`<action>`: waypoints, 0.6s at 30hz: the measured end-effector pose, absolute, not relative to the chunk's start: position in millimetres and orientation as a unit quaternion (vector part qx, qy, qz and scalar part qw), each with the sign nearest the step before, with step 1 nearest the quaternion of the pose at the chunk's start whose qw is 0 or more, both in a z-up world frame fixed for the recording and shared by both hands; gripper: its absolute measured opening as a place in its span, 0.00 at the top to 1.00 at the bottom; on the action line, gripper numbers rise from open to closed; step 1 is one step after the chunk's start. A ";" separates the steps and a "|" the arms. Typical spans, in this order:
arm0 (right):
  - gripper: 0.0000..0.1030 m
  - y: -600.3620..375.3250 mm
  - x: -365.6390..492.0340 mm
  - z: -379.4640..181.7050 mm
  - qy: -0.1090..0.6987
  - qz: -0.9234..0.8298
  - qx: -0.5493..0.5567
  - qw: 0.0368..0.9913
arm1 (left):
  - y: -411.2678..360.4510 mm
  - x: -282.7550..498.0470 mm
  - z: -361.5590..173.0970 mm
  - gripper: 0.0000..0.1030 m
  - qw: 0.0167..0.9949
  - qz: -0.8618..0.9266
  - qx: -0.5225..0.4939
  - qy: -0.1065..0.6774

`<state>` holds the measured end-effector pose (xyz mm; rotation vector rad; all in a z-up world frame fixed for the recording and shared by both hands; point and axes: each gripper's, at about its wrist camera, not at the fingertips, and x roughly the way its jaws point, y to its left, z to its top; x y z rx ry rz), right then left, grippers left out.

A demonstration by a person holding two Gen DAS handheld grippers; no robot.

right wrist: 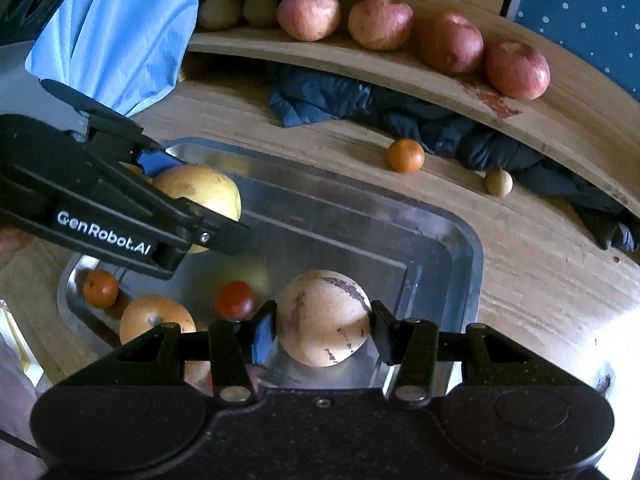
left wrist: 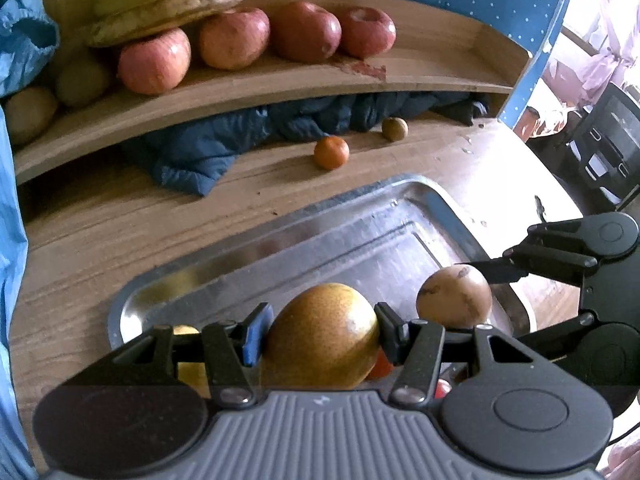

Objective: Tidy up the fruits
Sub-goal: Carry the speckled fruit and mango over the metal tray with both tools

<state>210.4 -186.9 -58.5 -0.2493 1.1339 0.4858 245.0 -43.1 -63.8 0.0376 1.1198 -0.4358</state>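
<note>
My left gripper [left wrist: 320,332] is shut on a yellow-brown pear [left wrist: 322,336] above the metal tray [left wrist: 360,224]; the same pear shows in the right wrist view [right wrist: 200,192]. My right gripper [right wrist: 323,320] is shut on a pale round pear with dark scars [right wrist: 324,316], also over the tray [right wrist: 460,240]; it shows in the left wrist view [left wrist: 454,296]. In the tray lie a small orange [right wrist: 100,288], a red fruit [right wrist: 235,299] and another pear [right wrist: 158,320].
A wooden shelf [left wrist: 280,88] holds several red apples [left wrist: 234,38], bananas [left wrist: 160,0] and kiwis [left wrist: 82,80]. A tangerine [left wrist: 331,153] and a small brown fruit [left wrist: 394,129] lie on the wooden table by a dark blue cloth [left wrist: 224,144].
</note>
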 end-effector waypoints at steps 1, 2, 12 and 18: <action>0.51 -187.3 209.5 -58.6 0.531 0.228 -0.117 0.808 | -44.0 243.6 -64.3 0.42 0.824 -0.205 0.019 0.527; 0.51 -187.9 208.9 -59.0 0.531 0.229 -0.118 0.807 | -44.9 241.9 -64.6 0.42 0.824 -0.205 0.020 0.528; 0.51 -191.8 205.7 -61.2 0.532 0.243 -0.120 0.802 | -48.6 231.5 -70.0 0.42 0.822 -0.184 0.021 0.538; 0.51 -193.2 203.1 -62.5 0.532 0.255 -0.123 0.798 | -47.6 226.6 -73.5 0.42 0.821 -0.171 0.019 0.545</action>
